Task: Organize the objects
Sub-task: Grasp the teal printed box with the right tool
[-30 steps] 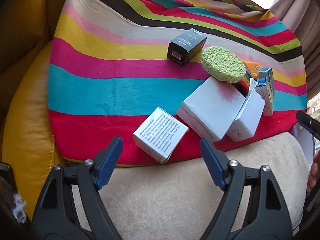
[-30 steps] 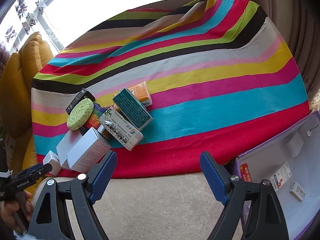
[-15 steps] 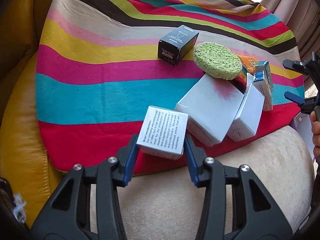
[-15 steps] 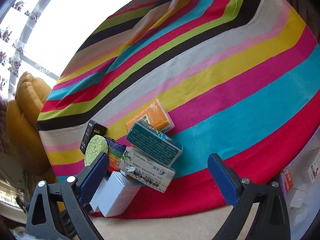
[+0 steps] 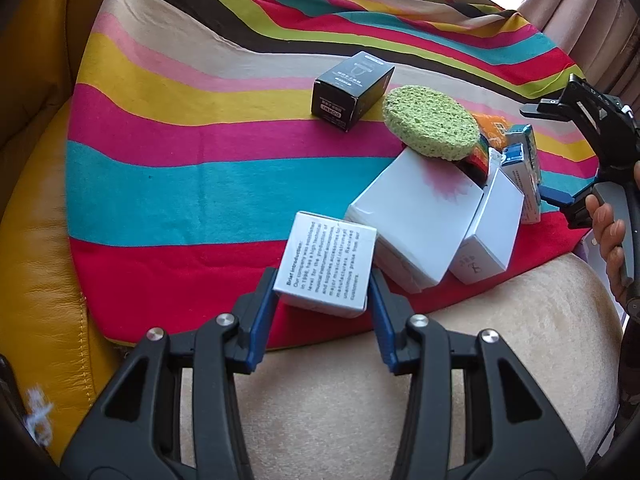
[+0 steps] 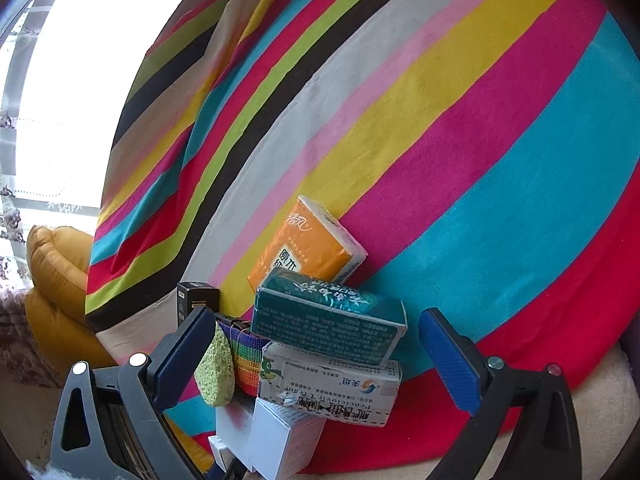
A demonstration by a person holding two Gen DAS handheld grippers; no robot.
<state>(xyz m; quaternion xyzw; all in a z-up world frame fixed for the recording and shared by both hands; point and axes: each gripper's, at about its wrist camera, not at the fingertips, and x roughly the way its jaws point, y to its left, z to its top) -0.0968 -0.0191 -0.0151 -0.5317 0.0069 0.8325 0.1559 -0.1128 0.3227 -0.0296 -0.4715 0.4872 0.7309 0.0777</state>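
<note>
Left wrist view first: jaws that stood wide a second ago have closed on the small printed white box [image 5: 326, 264], and the left gripper [image 5: 322, 300] now pinches it at lower centre of the frame, its near end tilted up off the striped cloth [image 5: 180, 184]. One item looks secured and ready to carry off. To its right the pile is close: a large white box [image 5: 412, 224] almost touches the held one, with a green sponge [image 5: 430, 126] on top and a black box [image 5: 352, 90] behind. Open cloth lies to the left and upper left.

Right wrist view: the right gripper [image 6: 316, 354] has just been opening and now straddles the teal box [image 6: 328, 326] without pressing it, having closed in on the pile. An orange packet [image 6: 308, 242] leans just behind, a white-and-blue carton [image 6: 330, 388] lies beneath. Bare cloth fills the right and upper right.
</note>
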